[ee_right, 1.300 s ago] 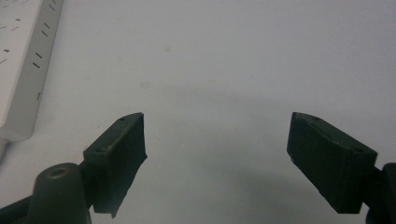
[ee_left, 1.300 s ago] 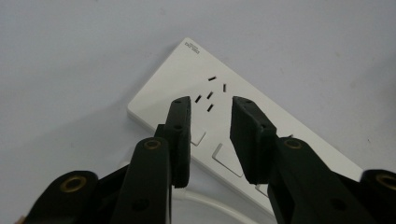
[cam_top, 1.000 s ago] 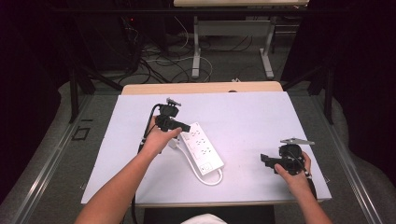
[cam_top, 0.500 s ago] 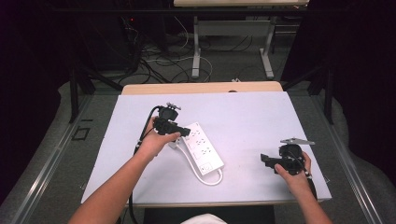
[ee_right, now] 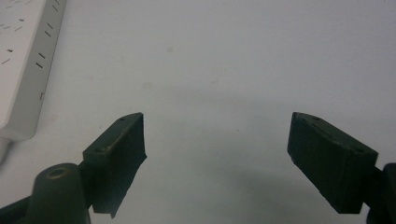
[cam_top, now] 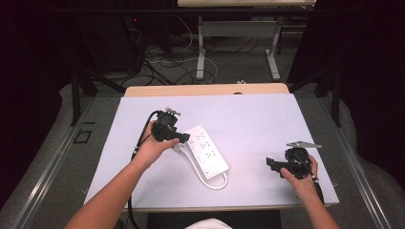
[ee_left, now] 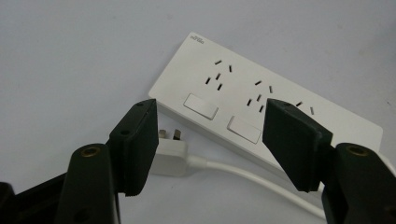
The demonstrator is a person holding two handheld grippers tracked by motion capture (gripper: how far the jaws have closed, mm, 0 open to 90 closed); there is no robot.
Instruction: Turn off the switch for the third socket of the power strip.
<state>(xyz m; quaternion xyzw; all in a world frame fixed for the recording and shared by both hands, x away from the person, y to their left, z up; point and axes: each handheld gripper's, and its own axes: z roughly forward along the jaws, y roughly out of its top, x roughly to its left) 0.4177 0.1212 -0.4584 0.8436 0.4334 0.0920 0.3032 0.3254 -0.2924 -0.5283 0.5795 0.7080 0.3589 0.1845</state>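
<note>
A pale lilac worktop (cam_top: 267, 114) stands in a dark room; at its near right the right claw (cam_top: 270, 163) rests, jaws apart and empty; left of it the white cord (cam_top: 217, 183) loops from the near end of the one power strip (cam_top: 206, 151), lying slantwise mid-worktop; the single plug (ee_left: 170, 156) lies flat just beside the strip's left edge; the left claw (cam_top: 187, 139), one of two, hovers there, jaws just opened and holding nothing; closing askew could nip the strip's edge or skid the plug aside, and the stiff cord might drag the strip; beyond, tangled floor cables (cam_top: 162, 67).
</note>
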